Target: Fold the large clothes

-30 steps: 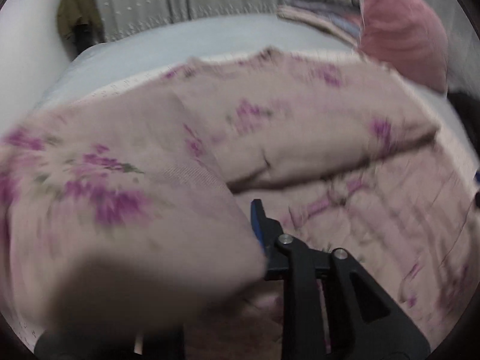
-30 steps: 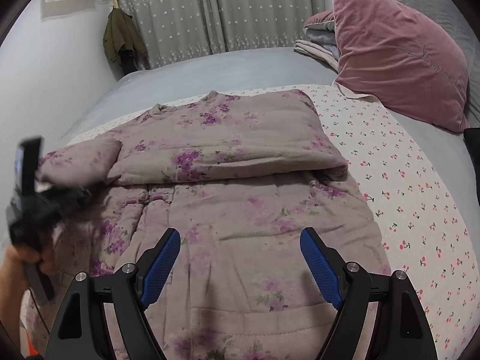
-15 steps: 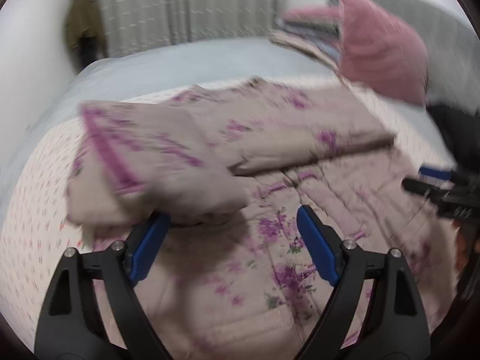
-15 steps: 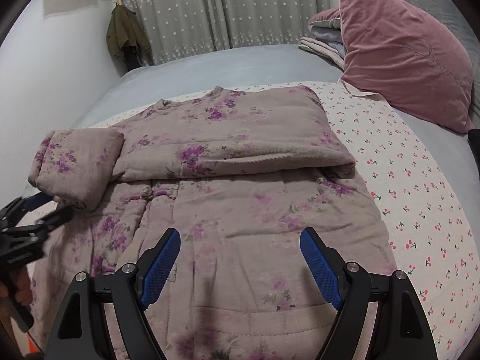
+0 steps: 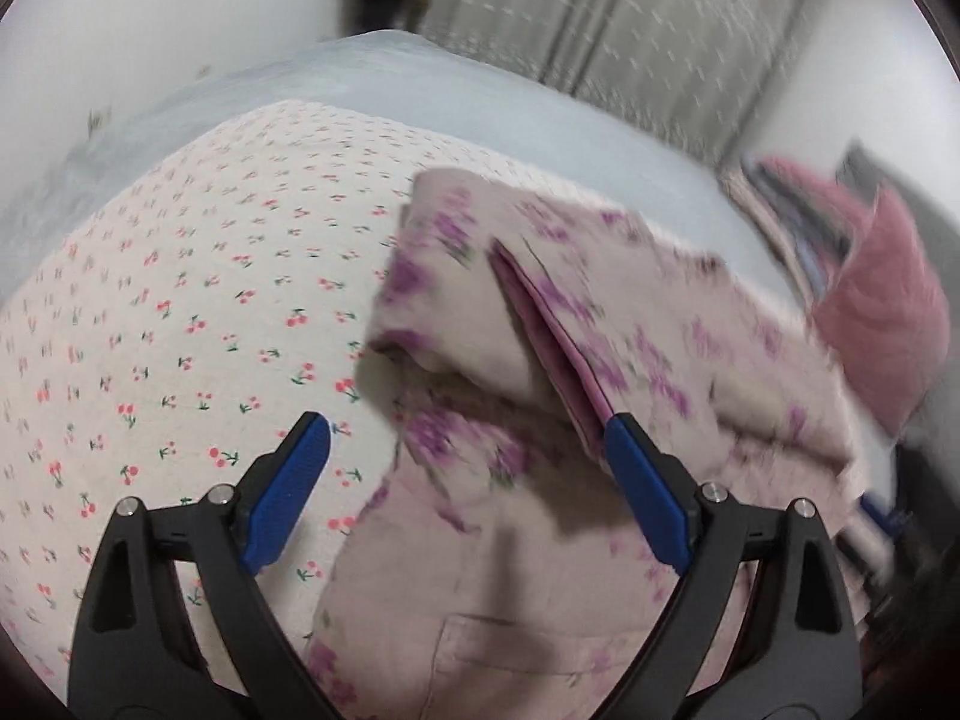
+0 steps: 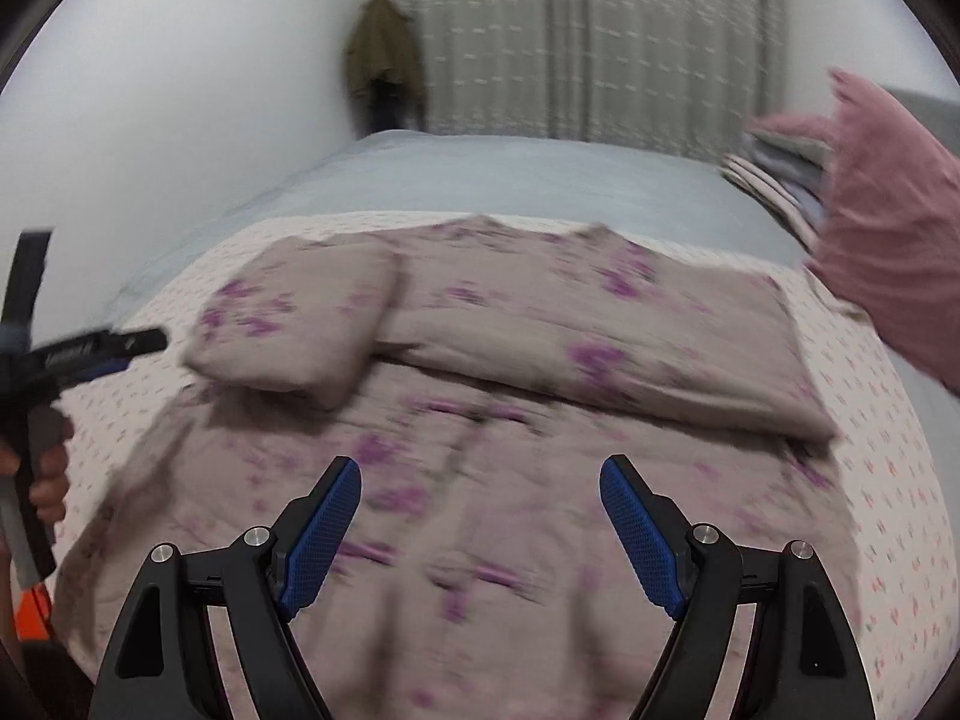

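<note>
A padded pink jacket with purple flowers (image 6: 480,420) lies flat on the bed. Its right sleeve is folded across the chest (image 6: 600,336). Its left sleeve lies folded over at the jacket's left shoulder (image 6: 300,312), also in the left wrist view (image 5: 456,312). My left gripper (image 5: 468,492) is open and empty, above the jacket's left edge below the folded sleeve; it also shows at the left of the right wrist view (image 6: 114,348). My right gripper (image 6: 480,540) is open and empty above the jacket's lower half.
The jacket rests on a cherry-print sheet (image 5: 180,330) over a grey bed (image 6: 510,174). A pink pillow (image 6: 888,228) and stacked folded cloths (image 6: 774,174) sit at the right. Curtains (image 6: 600,36) and a hanging green coat (image 6: 384,60) are behind.
My left gripper let go of the left sleeve, which now lies folded on the jacket's shoulder, and pulled back to the left. My right gripper stayed open and shifted a little.
</note>
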Available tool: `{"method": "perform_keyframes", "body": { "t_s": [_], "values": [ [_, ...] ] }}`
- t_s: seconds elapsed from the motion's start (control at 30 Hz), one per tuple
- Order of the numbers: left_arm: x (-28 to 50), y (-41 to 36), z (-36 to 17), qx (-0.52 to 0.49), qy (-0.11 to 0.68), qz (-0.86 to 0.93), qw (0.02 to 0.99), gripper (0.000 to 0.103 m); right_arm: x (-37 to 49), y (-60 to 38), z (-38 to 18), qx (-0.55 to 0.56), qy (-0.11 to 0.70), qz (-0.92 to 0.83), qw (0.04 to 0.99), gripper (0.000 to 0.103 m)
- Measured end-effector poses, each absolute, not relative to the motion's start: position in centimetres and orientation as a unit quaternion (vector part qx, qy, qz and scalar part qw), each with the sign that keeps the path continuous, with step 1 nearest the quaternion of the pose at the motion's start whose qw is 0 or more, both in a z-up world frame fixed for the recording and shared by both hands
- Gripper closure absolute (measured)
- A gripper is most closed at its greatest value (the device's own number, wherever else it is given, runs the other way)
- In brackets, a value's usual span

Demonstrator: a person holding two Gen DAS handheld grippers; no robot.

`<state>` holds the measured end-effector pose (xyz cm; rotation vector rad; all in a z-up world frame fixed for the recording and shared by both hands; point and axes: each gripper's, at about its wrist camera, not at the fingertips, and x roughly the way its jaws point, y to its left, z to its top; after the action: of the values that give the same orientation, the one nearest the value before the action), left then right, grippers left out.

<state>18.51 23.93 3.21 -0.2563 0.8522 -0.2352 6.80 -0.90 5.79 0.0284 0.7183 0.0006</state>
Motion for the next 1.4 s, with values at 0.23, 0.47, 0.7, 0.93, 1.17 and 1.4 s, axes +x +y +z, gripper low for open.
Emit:
{"method": "perform_keyframes", "body": {
  "t_s": [0.23,0.47,0.7,0.93,1.17,1.4],
  "values": [
    [19.5,26.2,3.0,-0.161,0.407,-0.097,0.894,0.010,11.6,12.0,4.8,-0.151,0.326,0.107,0.927,0.020],
    [20.3,27.6,2.6,-0.181,0.382,-0.095,0.901,0.017,18.2,15.8,2.5,-0.240,0.338,0.098,0.905,0.083],
    [21.4,27.7,2.5,-0.186,0.353,-0.115,0.910,0.034,19.5,4.7,10.7,-0.074,0.279,0.043,0.956,0.090],
    [23.1,26.2,1.1,-0.189,0.358,-0.128,0.905,0.049,18.1,-9.6,8.5,0.084,0.293,-0.049,0.951,0.091],
    [24.1,24.2,-0.2,-0.179,0.378,-0.126,0.900,0.050,14.7,-19.5,-0.7,0.339,0.325,-0.003,0.883,0.066],
    [24.1,22.6,-0.6,-0.158,0.384,-0.126,0.901,0.050,15.5,-20.1,-0.6,0.358,0.320,0.001,0.877,0.066]
  ]
}}
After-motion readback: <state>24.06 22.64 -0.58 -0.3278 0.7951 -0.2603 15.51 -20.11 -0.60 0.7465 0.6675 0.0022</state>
